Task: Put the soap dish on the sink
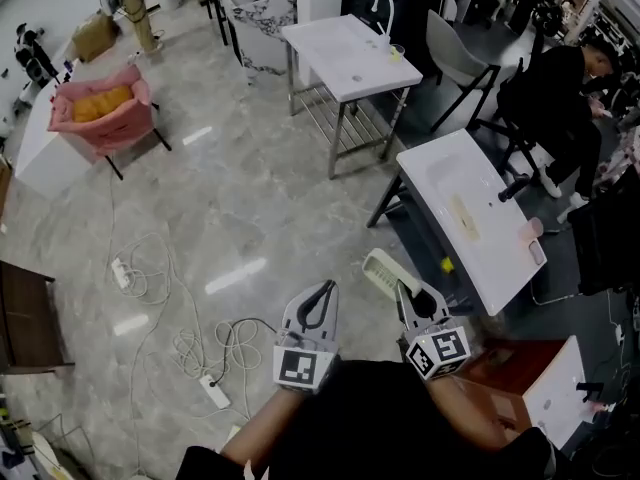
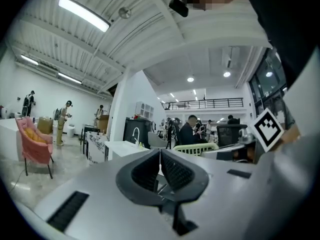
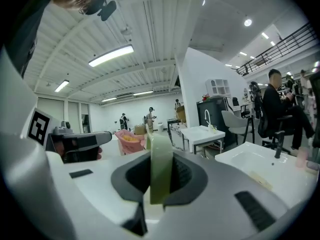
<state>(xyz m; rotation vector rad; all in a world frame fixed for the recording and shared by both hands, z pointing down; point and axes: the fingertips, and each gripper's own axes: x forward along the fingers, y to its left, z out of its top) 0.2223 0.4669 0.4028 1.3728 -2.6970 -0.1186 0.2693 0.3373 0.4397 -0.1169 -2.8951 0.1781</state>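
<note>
The right tool is clamped on the pale green soap dish, held on edge with its long axis pointing forward. The white sink lies just ahead to its right. The left tool, farther off, is closed and empty.

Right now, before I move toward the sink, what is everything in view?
pale green slotted plastic soap dish: one, edge-up between the right gripper's jaws
white basin sinks on metal frames: two, the near one at right, the far one beyond
pink armchair with yellow cushion: one, far left
white cables and power strips: on the grey floor, left
seated person in black: one, upper right
left gripper: jaws together, empty
right gripper: jaws closed on the dish
</note>
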